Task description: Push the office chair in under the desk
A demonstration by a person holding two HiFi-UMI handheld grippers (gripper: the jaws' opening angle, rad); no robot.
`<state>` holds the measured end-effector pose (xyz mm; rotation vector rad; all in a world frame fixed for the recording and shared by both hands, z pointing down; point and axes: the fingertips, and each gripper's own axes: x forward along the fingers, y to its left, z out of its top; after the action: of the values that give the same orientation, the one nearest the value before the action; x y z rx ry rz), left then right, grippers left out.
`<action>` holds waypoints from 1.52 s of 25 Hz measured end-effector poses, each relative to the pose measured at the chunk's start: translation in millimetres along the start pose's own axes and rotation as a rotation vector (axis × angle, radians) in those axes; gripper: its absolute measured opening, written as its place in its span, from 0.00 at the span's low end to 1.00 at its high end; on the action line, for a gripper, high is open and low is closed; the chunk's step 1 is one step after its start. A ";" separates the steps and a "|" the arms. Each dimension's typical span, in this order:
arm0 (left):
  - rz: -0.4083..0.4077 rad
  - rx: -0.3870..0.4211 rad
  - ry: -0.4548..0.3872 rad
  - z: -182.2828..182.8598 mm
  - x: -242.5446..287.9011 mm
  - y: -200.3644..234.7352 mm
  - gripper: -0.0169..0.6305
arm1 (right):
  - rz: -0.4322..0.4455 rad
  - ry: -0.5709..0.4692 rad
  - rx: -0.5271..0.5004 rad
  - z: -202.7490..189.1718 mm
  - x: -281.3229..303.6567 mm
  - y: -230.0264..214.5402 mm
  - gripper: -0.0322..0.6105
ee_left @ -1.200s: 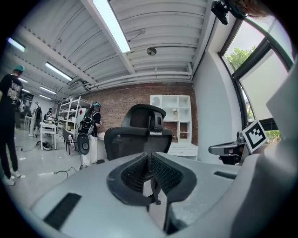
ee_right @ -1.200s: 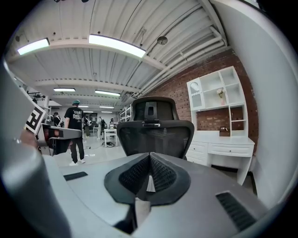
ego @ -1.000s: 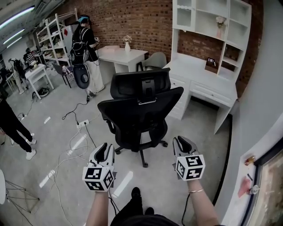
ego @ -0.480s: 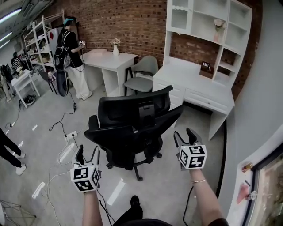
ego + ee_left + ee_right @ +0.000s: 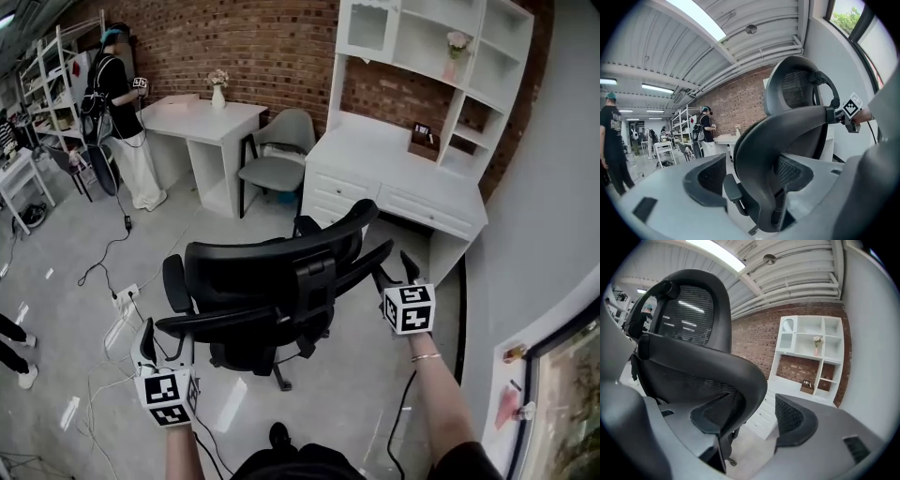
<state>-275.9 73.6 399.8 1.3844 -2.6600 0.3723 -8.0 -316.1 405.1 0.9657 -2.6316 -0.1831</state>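
The black mesh office chair [image 5: 272, 281] stands on the grey floor with its back toward me, a short way in front of the white desk [image 5: 403, 178] with a hutch. My left gripper [image 5: 169, 345] is at the left end of the backrest and has just been opening. In the left gripper view the backrest's rim [image 5: 787, 140] rises just ahead of the open gripper [image 5: 750, 183]. My right gripper [image 5: 394, 269] is at the backrest's right end, its jaws also just opened. In the right gripper view that gripper [image 5: 754, 423] has the backrest [image 5: 703, 366] beside its left pad.
A second white desk [image 5: 202, 117] with a vase and a grey chair [image 5: 277, 155] stand at the brick wall. A person [image 5: 117, 103] stands at the back left. Cables and a power strip [image 5: 122, 295] lie on the floor left of the chair. A wall runs along the right.
Both grippers have moved forward from behind the chair to the two ends of its backrest, and their jaws have opened wide. The chair and white desk now look closer.
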 end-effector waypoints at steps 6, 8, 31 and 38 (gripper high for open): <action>-0.009 -0.014 0.010 -3.9 6.4 -3.6 0.49 | 0.046 0.006 -0.092 6.3 17.1 -2.3 0.47; -0.004 -0.019 0.015 -5.1 7.8 -5.4 0.49 | 0.079 0.005 -0.127 6.6 22.3 -0.3 0.47; -0.005 -0.045 0.064 -14.9 18.5 17.4 0.49 | 0.249 -0.070 -0.201 7.5 3.0 26.7 0.47; -0.114 -0.012 0.031 -16.4 34.2 53.1 0.49 | 0.166 -0.064 -0.148 8.8 -25.3 57.4 0.46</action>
<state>-339.2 80.4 414.5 1.5062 -2.5400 0.3618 -27.7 -255.8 403.5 0.7001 -2.6960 -0.3686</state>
